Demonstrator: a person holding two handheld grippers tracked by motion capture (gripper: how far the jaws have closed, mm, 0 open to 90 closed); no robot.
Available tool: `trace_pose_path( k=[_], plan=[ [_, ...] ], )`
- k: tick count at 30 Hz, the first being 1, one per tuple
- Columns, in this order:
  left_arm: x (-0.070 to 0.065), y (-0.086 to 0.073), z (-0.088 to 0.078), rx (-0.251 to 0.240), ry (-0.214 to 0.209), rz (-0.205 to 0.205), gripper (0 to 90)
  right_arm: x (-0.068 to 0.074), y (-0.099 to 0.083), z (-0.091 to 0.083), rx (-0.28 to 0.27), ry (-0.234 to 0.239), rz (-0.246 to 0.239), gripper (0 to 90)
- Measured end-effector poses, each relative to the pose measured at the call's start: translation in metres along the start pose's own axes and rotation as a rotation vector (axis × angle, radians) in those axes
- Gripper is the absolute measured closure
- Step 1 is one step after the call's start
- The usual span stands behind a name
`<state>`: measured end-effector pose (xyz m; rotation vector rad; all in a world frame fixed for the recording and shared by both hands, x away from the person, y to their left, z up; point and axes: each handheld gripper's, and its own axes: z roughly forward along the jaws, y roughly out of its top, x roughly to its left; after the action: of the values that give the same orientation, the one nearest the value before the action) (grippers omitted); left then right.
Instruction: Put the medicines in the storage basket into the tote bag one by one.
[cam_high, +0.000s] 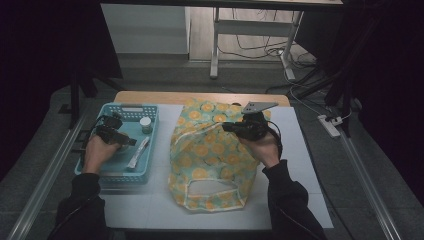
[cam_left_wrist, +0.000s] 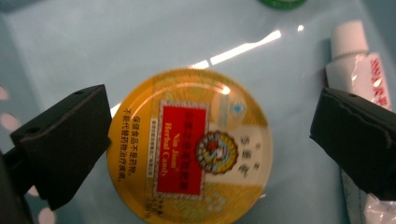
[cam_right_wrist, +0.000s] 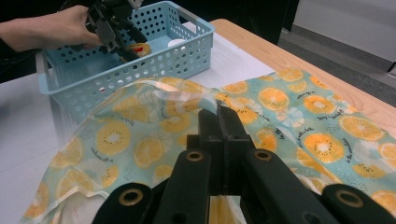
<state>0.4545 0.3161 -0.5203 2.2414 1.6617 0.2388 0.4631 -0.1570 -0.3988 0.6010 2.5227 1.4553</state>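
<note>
Blue basket (cam_high: 150, 172) holds yellow tin (cam_left_wrist: 189, 147), tube (cam_left_wrist: 357, 65), small jar (cam_high: 145, 123)

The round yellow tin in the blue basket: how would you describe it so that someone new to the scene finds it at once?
Look at the blue perforated basket at the left of the table, beside the orange-print bag. On its floor, between the open jaws of the left gripper, lies the round yellow tin. Unlike the white tube beside it, it is flat, with a red label.
</note>
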Motion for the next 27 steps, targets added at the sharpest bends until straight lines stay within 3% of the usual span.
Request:
trace_pose_path(
  k=[6,8,11,22,27],
  plan=[
    [-0.0016,0.001,0.0017,0.037,0.023,-0.026,5.2,0.0004,0.0004,-0.0004,-0.002,-0.002,0.0,90.0],
    [-0.0019,0.0009,0.0013,0.053,0.041,-0.026,10.8,0.0004,0.0005,-0.0009,-0.002,-0.004,-0.001,90.0],
    [-0.0005,0.0,0.0008,0.064,0.035,-0.038,18.9,0.0008,0.0007,-0.0013,-0.004,-0.003,0.0,90.0],
    [0.0009,0.0006,-0.001,0.064,0.037,-0.072,20.4,0.0001,0.0009,-0.0021,-0.008,-0.005,0.003,90.0],
    [0.003,-0.0008,-0.0079,0.026,0.025,-0.088,20.5,-0.0003,0.0009,-0.0023,-0.01,-0.006,0.004,90.0]
  ],
)
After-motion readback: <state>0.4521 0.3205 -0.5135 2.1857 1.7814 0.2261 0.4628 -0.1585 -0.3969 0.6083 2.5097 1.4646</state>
